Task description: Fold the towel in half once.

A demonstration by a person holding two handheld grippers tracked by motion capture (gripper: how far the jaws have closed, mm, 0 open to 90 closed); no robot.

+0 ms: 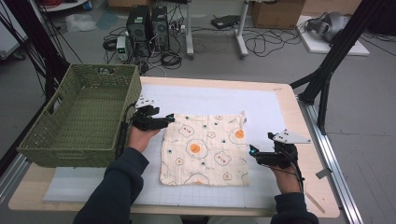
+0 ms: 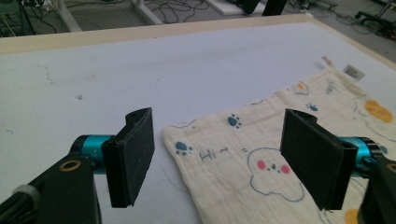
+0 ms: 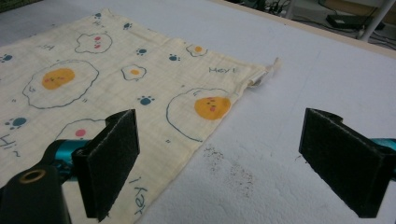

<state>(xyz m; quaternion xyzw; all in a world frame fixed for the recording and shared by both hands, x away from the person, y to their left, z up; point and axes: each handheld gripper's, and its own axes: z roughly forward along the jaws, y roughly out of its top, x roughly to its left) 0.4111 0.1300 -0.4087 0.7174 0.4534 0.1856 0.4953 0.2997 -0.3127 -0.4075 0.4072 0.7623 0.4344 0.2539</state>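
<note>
Two grippers flank the square cream egg-print cloth (image 1: 204,149), both wide open: left gripper (image 1: 169,119) straddles its far-left corner, right gripper (image 1: 252,151) waits beside its right edge.

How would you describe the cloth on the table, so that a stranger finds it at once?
On the white mat covering the wooden table, right of the green woven basket, lies a flat square cloth. It alone is cream-coloured, printed with fried eggs, blue paw prints and small words.
</note>
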